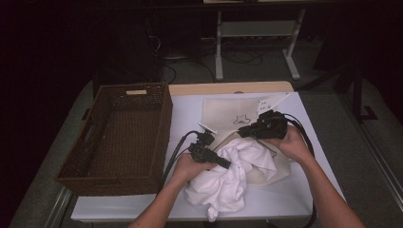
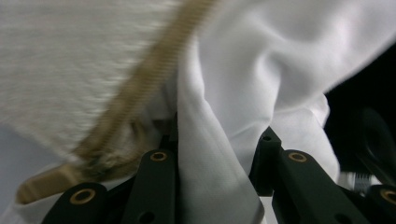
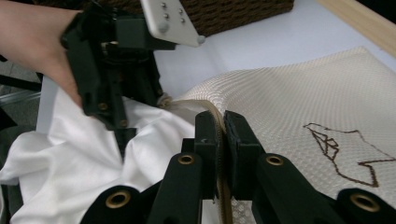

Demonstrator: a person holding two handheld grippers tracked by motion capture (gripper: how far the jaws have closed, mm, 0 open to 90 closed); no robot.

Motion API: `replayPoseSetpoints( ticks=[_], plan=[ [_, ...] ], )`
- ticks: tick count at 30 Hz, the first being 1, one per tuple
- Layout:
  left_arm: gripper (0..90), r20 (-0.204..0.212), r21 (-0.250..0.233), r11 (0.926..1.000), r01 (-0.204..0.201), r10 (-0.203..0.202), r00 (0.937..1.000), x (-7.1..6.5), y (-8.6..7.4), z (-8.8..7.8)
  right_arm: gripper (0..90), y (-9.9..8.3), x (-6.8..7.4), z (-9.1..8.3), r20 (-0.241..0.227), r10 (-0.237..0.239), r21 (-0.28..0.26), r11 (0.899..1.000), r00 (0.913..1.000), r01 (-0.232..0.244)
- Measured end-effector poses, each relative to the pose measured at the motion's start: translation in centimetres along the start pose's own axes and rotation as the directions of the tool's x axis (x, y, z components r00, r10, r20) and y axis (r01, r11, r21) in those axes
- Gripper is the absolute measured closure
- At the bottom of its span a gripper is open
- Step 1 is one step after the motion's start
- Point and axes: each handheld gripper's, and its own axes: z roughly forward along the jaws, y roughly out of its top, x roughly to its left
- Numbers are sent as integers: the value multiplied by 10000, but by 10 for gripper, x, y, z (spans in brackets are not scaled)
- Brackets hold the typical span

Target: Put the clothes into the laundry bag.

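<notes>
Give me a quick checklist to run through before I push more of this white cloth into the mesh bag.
1. Right gripper clamped on the zipper edge of the mesh bag: ok, fingers closed on it.
2. Left gripper has the white cloth: ok, a fold sits between its fingers.
3. Bag mouth held open: ok, edge lifted off the table.
4. Cloth started into the opening: ok, part lies under the raised edge.
5. Rest of cloth gathered: not ok, much lies bunched toward the table's front edge.
6. Cloth clear of the zipper teeth: cannot tell.
</notes>
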Motion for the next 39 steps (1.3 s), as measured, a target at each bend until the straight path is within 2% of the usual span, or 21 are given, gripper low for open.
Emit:
replayPoseSetpoints(
  ticks=[2, 8, 13, 14, 19, 21, 22, 24, 26, 27, 28, 29, 30, 31, 32, 33, 34, 36, 38, 39],
  plan=[
    [681, -143, -215, 9997, 93, -96, 9999, 1, -2, 2, 839, -1, 2, 2, -44, -59, 71, 10000, 10000, 59],
    [662, -551, -672, 9977, -78, 41, 9985, -8, -2, -1, 839, 1, 7, 6, -127, -152, 108, 9998, 9998, 154],
    [511, -649, -523, 9977, -421, 387, 9971, -16, -4, -11, 839, -2, 4, 4, -59, -22, 268, 9996, 10000, 24],
    [484, -830, -492, 9967, -646, 603, 9947, -21, -4, -18, 839, -2, 4, 4, -51, -15, 280, 9996, 10000, 17],
    [385, -1085, -523, 9936, -997, 935, 9897, -26, -3, -38, 839, -2, 4, 3, -16, -66, 279, 9996, 10000, 67],
    [342, -1217, -297, 9925, -1183, 1139, 9860, -27, -2, -39, 839, -1, 4, 3, -15, -75, 308, 9995, 10000, 75],
    [336, -1217, -297, 9925, -1183, 1139, 9860, -27, -2, -39, 839, -1, 4, 3, -15, -75, 308, 9995, 10000, 75],
    [340, -1317, 64, 9927, -1208, 1206, 9839, -25, -3, -35, 840, -1, 4, 3, -25, -56, 301, 9995, 10000, 57],
    [514, -1021, 624, 9862, -1535, 1593, 9819, -20, -4, -22, 840, 0, 5, 5, -50, -102, 318, 9994, 9999, 104],
    [617, -912, 743, 9821, -1730, 1795, 9795, -21, -5, -17, 840, 0, 5, 5, -64, -64, 330, 9994, 10000, 66],
    [710, -912, 743, 9821, -1730, 1795, 9795, -21, -5, -17, 841, 0, 5, 5, -92, -65, 347, 9994, 9999, 68],
    [757, -686, 948, 9716, -2168, 2236, 9723, -25, -8, -2, 841, -1, 5, 6, -112, -54, 365, 9993, 9999, 58],
    [810, -686, 948, 9716, -2168, 2236, 9723, -25, -8, -2, 841, -1, 5, 6, -112, -54, 365, 9993, 9999, 58],
    [810, -554, 839, 9704, -2264, 2314, 9713, -26, -9, 2, 842, -1, 4, 6, -127, -37, 388, 9992, 9999, 42],
    [814, -428, 675, 9728, -2215, 2247, 9735, -26, -9, 5, 842, -1, 4, 6, -133, -27, 406, 9992, 9999, 32],
    [820, -231, 331, 9781, -2053, 2062, 9782, -27, -9, 8, 842, -2, 5, 6, -127, -26, 425, 9991, 9999, 31],
    [821, -231, 331, 9781, -2053, 2062, 9782, -27, -9, 8, 842, -2, 5, 6, -127, -26, 425, 9991, 9999, 31],
    [823, -36, -91, 9831, -1830, 1829, 9831, -27, -9, 5, 842, -3, 5, 4, -110, -8, 374, 9993, 9999, 12],
    [826, -131, -528, 9839, -1708, 1704, 9853, -27, -8, 0, 842, -3, 5, 3, -101, -6, 317, 9995, 9999, 9],
    [826, -298, -898, 9842, -1527, 1506, 9881, -25, -7, -5, 842, -3, 5, 2, -110, -4, 306, 9995, 9999, 8]
  ],
)
